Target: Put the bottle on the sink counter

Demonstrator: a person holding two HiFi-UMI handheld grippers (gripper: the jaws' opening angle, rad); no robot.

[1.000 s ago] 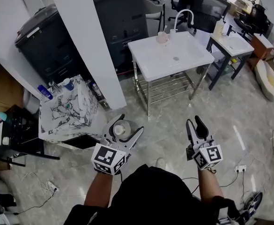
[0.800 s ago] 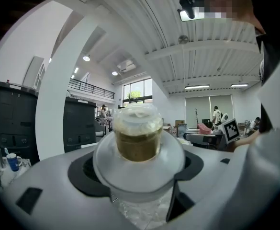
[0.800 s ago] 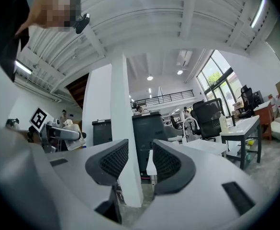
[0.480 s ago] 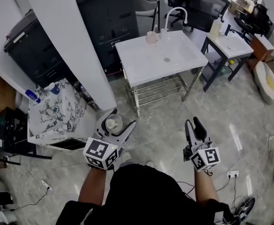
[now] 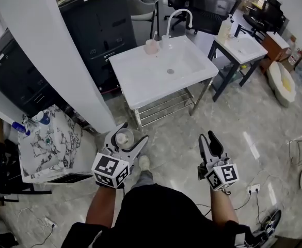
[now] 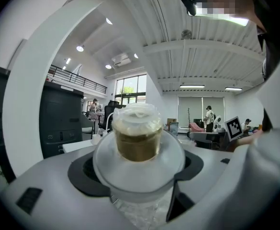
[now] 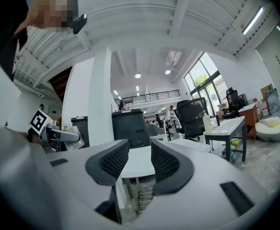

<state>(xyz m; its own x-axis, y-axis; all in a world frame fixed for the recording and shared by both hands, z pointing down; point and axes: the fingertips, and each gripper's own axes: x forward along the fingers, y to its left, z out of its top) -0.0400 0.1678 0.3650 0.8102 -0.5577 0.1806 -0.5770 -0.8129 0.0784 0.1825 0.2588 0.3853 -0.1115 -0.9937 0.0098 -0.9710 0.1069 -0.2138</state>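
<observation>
A clear plastic bottle (image 5: 124,137) with a white cap stands upright between the wide-set jaws of my left gripper (image 5: 132,133), which is shut on it. In the left gripper view the bottle (image 6: 136,133) fills the middle, cap up, above the left gripper (image 6: 137,163). The white sink counter (image 5: 140,71) with a basin and a curved faucet (image 5: 177,15) stands well ahead of both grippers. My right gripper (image 5: 209,137) is held at the same height, its jaws a narrow gap apart and empty. In the right gripper view the right gripper (image 7: 140,158) frames the counter far off.
A pink cup (image 5: 151,46) sits at the counter's back edge. A white pillar (image 5: 32,45) and black cabinets (image 5: 96,19) stand to the left. A marble-patterned stand (image 5: 45,146) holds small bottles. A second sink table (image 5: 243,48) is at the right.
The view has shifted: the sink counter has slid left and lower in the head view. Both grippers keep their pose, the bottle still in the left one.
</observation>
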